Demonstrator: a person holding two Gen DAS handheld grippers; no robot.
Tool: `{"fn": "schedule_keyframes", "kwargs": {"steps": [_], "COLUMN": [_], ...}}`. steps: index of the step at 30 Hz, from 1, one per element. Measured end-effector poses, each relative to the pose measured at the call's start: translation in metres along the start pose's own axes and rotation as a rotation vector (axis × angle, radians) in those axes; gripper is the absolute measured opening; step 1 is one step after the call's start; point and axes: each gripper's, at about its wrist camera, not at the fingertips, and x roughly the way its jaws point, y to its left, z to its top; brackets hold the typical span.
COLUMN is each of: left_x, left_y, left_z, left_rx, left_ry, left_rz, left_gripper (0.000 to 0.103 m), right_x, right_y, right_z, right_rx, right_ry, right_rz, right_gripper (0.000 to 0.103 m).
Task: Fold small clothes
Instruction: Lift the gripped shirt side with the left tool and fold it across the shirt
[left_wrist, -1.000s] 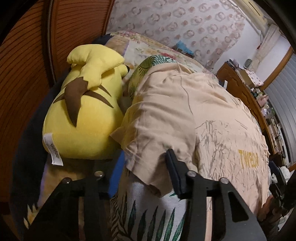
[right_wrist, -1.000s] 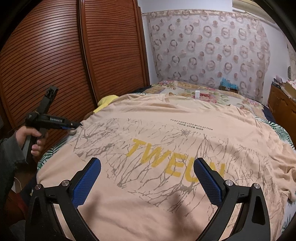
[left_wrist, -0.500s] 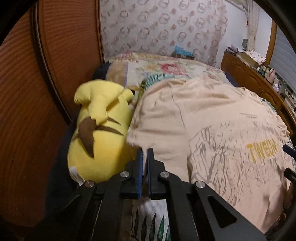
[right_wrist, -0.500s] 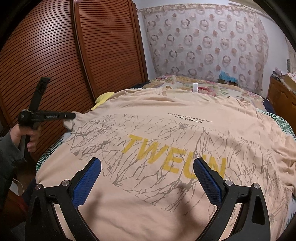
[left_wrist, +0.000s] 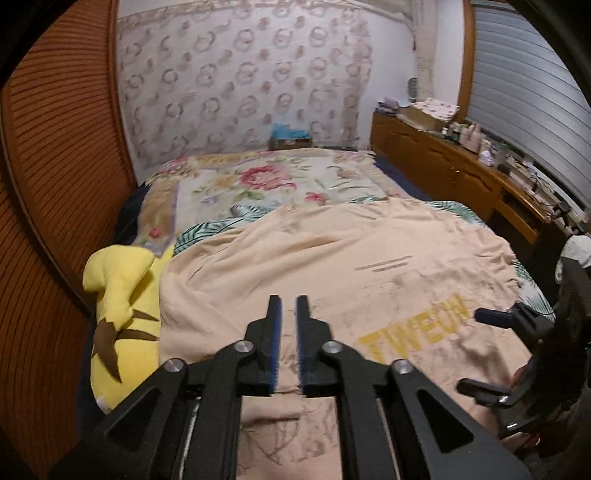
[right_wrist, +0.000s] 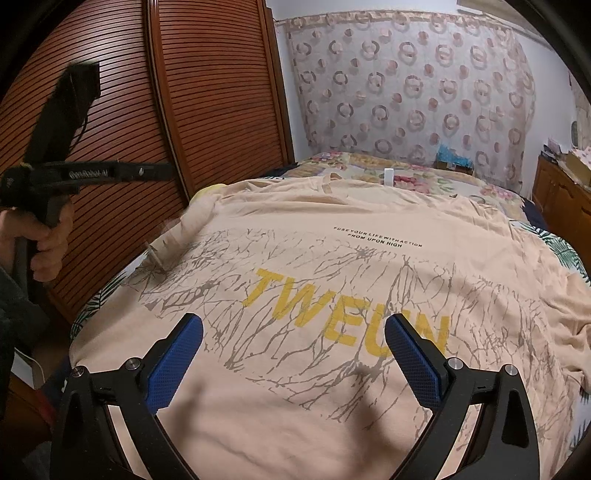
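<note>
The shirt (right_wrist: 332, 280) lies spread face up on the bed (left_wrist: 266, 184), ahead of and beneath both sets of fingers. Print readable in the right wrist view: yellow "TWEUN", the last letters partly hidden behind the right finger; above it, small black lines, the second reading "FROM UPON HIGH", the first blurred. Grey branch-like linework surrounds the lettering.

Left gripper (left_wrist: 289, 310): fingers narrow, a thin slit between the blue pads. No cloth is seen between the tips; whether any is caught lower down cannot be told. In the right wrist view, the left gripper (right_wrist: 162, 171) is held above the shirt's left edge, and a blurred sleeve (right_wrist: 173, 240) stands raised below it, apart from the tips.

Right gripper (right_wrist: 293, 354): fingers wide, holding nothing, poised over the lower print.

Edges: the near hem runs under the right fingers. Left of the left fingers a yellow plush (left_wrist: 122, 317) lies against the shirt's side. Beyond the fingertips, floral bedding lies bare up to the wall curtain (right_wrist: 406, 92). A slatted wardrobe (right_wrist: 207, 96) bounds the left; a dresser (left_wrist: 443, 166) the right.
</note>
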Motion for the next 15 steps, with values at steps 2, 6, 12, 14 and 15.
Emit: {"fn": "schedule_keyframes", "kwargs": {"steps": [2, 6, 12, 14, 15], "left_x": [-0.005, -0.007, 0.01, 0.019, 0.023], "left_y": [-0.002, 0.008, 0.047, 0.066, 0.071], "left_z": [-0.001, -0.009, -0.038, -0.051, -0.055], "left_rx": [0.009, 0.001, -0.063, -0.101, -0.113], "left_ry": [-0.008, 0.003, 0.089, 0.125, 0.136], "left_rz": [0.002, 0.02, 0.041, 0.072, 0.082], "left_gripper": [0.017, 0.064, 0.083, 0.083, 0.083], "right_x": [-0.001, -0.001, -0.002, -0.002, -0.002], "right_y": [0.0, 0.001, -0.001, -0.001, -0.001], "right_z": [0.0, 0.0, 0.001, 0.001, 0.001], "right_rx": [-0.001, 0.001, 0.002, 0.001, 0.0], "right_ry": [-0.003, -0.006, -0.004, -0.002, 0.0], "right_rz": [0.0, 0.002, 0.004, 0.003, 0.003], "right_gripper": [0.099, 0.099, 0.099, 0.099, 0.099]}}
